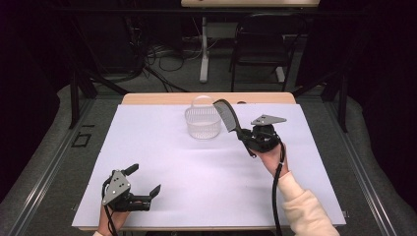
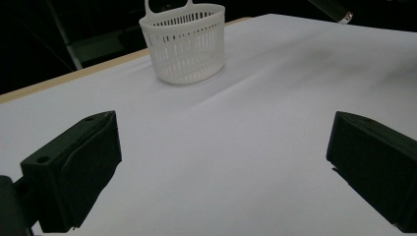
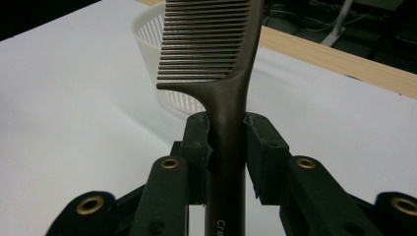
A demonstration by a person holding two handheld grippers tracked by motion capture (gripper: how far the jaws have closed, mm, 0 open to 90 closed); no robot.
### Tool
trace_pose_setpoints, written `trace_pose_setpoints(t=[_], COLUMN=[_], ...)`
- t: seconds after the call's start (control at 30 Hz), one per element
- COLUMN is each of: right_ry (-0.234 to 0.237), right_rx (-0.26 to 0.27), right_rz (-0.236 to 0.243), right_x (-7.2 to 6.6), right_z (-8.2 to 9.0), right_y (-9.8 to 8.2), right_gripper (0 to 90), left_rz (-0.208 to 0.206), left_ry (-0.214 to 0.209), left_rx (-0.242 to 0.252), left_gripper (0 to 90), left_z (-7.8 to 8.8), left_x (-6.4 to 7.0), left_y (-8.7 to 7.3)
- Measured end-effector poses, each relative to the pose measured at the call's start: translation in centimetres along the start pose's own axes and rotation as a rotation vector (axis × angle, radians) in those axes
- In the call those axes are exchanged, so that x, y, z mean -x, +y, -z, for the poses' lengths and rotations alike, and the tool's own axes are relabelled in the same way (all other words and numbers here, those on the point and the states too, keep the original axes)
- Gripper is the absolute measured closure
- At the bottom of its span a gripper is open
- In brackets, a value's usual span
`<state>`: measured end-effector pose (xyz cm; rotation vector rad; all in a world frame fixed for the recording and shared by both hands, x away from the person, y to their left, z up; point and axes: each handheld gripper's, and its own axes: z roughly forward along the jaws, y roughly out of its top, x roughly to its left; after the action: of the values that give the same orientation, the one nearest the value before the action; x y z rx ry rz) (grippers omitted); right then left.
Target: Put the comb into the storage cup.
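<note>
A dark brown comb is clamped by its handle in my right gripper, which is shut on it. The comb's toothed end tilts up and left, close beside the rim of a white slotted plastic basket at the back middle of the white sheet. At the near left my left gripper rests low over the sheet, its jaws spread wide with nothing between them, pointing toward the basket.
The white sheet covers a wooden table whose far edge shows behind the basket. A dark chair and a table leg stand on the floor beyond. A cable trails from the right gripper along the sleeve.
</note>
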<state>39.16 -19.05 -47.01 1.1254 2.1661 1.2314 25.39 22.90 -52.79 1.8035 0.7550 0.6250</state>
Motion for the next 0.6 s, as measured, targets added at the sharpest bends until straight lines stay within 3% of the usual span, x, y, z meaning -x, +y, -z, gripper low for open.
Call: trace_pose_setpoints(t=[0.6], right_ry=[0.004], right_rx=[0.023], right_rz=[0.02], right_x=[0.1], right_z=[-1.0], right_y=[1.4], right_gripper=[71.9], left_rz=[0.007], left_ry=[-0.007], left_rx=[-0.004], left_gripper=[0.2], left_z=[-0.1], left_x=[-0.1], left_y=[-0.1])
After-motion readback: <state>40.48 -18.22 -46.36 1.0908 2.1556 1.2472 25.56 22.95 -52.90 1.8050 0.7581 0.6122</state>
